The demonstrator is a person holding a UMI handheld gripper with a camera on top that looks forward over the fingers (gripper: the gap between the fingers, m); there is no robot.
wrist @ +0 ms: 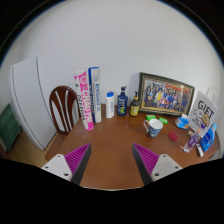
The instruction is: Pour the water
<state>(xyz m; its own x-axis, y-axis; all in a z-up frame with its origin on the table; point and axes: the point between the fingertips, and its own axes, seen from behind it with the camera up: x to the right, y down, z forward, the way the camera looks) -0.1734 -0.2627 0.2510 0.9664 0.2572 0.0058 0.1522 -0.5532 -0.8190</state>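
My gripper (112,160) hovers open over the brown wooden table (110,145), its magenta pads (76,158) wide apart with only bare tabletop between them. Far beyond the fingers, along the wall, stand a small white bottle (110,104), a dark bottle with a blue-and-yellow label (122,101) and a dark brown bottle (135,104). A white cup with a green band (154,127) sits ahead and to the right of the right finger. Nothing is held.
A pink box (84,99) and a tall blue-and-white box (95,92) lean against the wall. A framed picture (166,96) stands behind the cup. A gift bag (204,112) and small packets lie at the right. A wooden chair (64,107) and white cabinet (32,100) stand left.
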